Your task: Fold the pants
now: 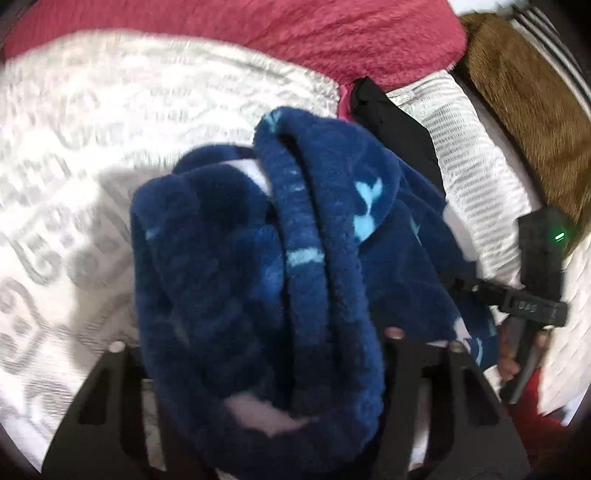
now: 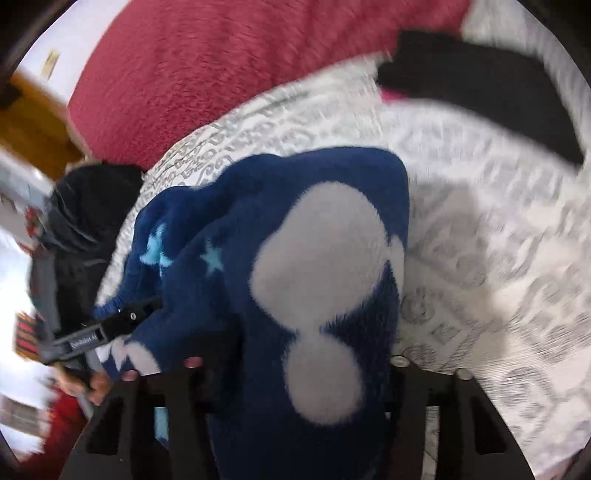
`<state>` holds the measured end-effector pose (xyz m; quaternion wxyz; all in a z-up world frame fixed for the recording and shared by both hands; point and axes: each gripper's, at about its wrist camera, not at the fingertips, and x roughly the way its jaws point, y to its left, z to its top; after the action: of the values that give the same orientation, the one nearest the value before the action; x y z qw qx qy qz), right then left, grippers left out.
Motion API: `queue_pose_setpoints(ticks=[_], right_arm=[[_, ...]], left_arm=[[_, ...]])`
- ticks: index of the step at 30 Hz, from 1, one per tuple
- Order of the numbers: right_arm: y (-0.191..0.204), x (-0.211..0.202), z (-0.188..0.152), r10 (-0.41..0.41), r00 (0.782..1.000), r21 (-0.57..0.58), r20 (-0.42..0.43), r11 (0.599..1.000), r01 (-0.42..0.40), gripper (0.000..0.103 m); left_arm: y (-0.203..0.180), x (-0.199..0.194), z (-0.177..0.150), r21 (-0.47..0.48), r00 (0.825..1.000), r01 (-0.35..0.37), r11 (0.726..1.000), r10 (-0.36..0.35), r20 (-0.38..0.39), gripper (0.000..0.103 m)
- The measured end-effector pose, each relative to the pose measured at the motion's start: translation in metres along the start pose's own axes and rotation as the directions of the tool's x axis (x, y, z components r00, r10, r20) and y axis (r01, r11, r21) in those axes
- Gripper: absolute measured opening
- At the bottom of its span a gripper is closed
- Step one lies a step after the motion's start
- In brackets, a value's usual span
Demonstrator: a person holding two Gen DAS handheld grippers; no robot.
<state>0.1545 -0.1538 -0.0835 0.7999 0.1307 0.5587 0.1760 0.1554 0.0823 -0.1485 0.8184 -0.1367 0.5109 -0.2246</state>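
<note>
The pants (image 1: pixel 280 266) are dark blue fleece with light blue stars and white patches. They hang bunched over a white patterned bedspread (image 1: pixel 92 129). My left gripper (image 1: pixel 255 354) is shut on a thick fold of the pants, which fills the space between its fingers. My right gripper (image 2: pixel 295 373) is shut on another part of the pants (image 2: pixel 295 266), by a large white patch. The right gripper (image 1: pixel 509 299) shows at the right of the left wrist view, gripping the fabric edge. The left gripper (image 2: pixel 110 325) shows at the left of the right wrist view.
A red fuzzy blanket (image 1: pixel 295 33) lies at the back of the bed. A black garment (image 1: pixel 399 125) lies on the bedspread (image 2: pixel 498 240) beyond the pants and shows in the right wrist view (image 2: pixel 480 92). A brown fuzzy cover (image 1: pixel 535 122) lies at the right.
</note>
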Motion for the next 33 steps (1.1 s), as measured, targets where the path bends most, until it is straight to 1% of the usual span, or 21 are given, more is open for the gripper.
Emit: queue_pose_setpoints(ticks=[1, 3, 5, 7, 12, 15, 17, 20, 22, 23, 24, 27, 30, 31, 32, 33], right_arm=[[0.007, -0.006, -0.001, -0.018, 1.000, -0.021, 0.018, 1.000, 0.018, 0.048], [0.016, -0.020, -0.005, -0.048, 0.997, -0.054, 0.063, 0.997, 0.052, 0.047], [0.016, -0.038, -0.009, -0.062, 0.992, -0.075, 0.113, 0.995, 0.071, 0.047], [0.013, -0.057, -0.010, -0.059, 0.986, -0.081, 0.159, 0.994, 0.072, 0.047], [-0.004, -0.099, -0.006, -0.080, 0.965, -0.065, 0.250, 0.993, 0.099, 0.047], [-0.021, -0.116, 0.002, -0.101, 0.952, -0.041, 0.288, 0.992, 0.117, 0.047], [-0.033, -0.125, 0.010, -0.120, 0.942, -0.021, 0.312, 0.991, 0.133, 0.047], [-0.053, -0.140, 0.030, -0.164, 0.920, 0.004, 0.357, 0.985, 0.174, 0.047], [-0.063, -0.142, 0.054, -0.199, 0.899, 0.023, 0.390, 0.978, 0.207, 0.047], [-0.074, -0.144, 0.068, -0.217, 0.887, 0.037, 0.408, 0.974, 0.222, 0.047], [-0.084, -0.144, 0.076, -0.227, 0.880, 0.051, 0.418, 0.973, 0.226, 0.047], [-0.121, -0.138, 0.111, -0.262, 0.859, 0.106, 0.440, 0.965, 0.240, 0.047], [-0.160, -0.120, 0.144, -0.289, 0.846, 0.151, 0.449, 0.957, 0.247, 0.047], [-0.172, -0.113, 0.151, -0.294, 0.845, 0.164, 0.447, 0.955, 0.246, 0.048], [-0.192, -0.098, 0.163, -0.301, 0.848, 0.182, 0.437, 0.952, 0.244, 0.051], [-0.206, -0.086, 0.170, -0.312, 0.853, 0.195, 0.418, 0.948, 0.251, 0.054]], left_arm=[[-0.006, -0.004, 0.001, 0.020, 1.000, -0.018, 1.000, 0.018, 0.011, 0.051], [-0.015, -0.012, 0.004, 0.053, 0.999, -0.034, 0.998, 0.032, 0.036, 0.050], [-0.024, -0.022, 0.011, 0.069, 0.997, -0.025, 0.997, 0.020, 0.070, 0.050], [-0.038, -0.030, 0.022, 0.093, 0.995, -0.013, 0.996, 0.004, 0.096, 0.050], [-0.075, -0.033, 0.047, 0.173, 0.991, -0.007, 0.985, -0.015, 0.130, 0.050], [-0.099, -0.025, 0.065, 0.209, 0.991, -0.001, 0.978, -0.027, 0.128, 0.051], [-0.121, -0.015, 0.080, 0.250, 0.992, -0.005, 0.968, -0.028, 0.126, 0.051], [-0.160, 0.001, 0.108, 0.333, 0.989, -0.024, 0.943, -0.027, 0.148, 0.051], [-0.185, 0.020, 0.139, 0.390, 0.985, -0.039, 0.920, -0.031, 0.172, 0.051], [-0.191, 0.024, 0.146, 0.404, 0.984, -0.042, 0.914, -0.033, 0.177, 0.051], [-0.201, 0.039, 0.165, 0.425, 0.982, -0.046, 0.904, -0.037, 0.184, 0.051], [-0.218, 0.075, 0.202, 0.458, 0.979, -0.051, 0.887, -0.046, 0.197, 0.051], [-0.229, 0.123, 0.237, 0.495, 0.976, -0.059, 0.867, -0.054, 0.211, 0.051], [-0.231, 0.140, 0.247, 0.499, 0.976, -0.062, 0.864, -0.051, 0.210, 0.054], [-0.229, 0.166, 0.257, 0.501, 0.978, -0.076, 0.862, -0.033, 0.204, 0.056], [-0.227, 0.181, 0.262, 0.498, 0.980, -0.097, 0.862, -0.005, 0.199, 0.062]])
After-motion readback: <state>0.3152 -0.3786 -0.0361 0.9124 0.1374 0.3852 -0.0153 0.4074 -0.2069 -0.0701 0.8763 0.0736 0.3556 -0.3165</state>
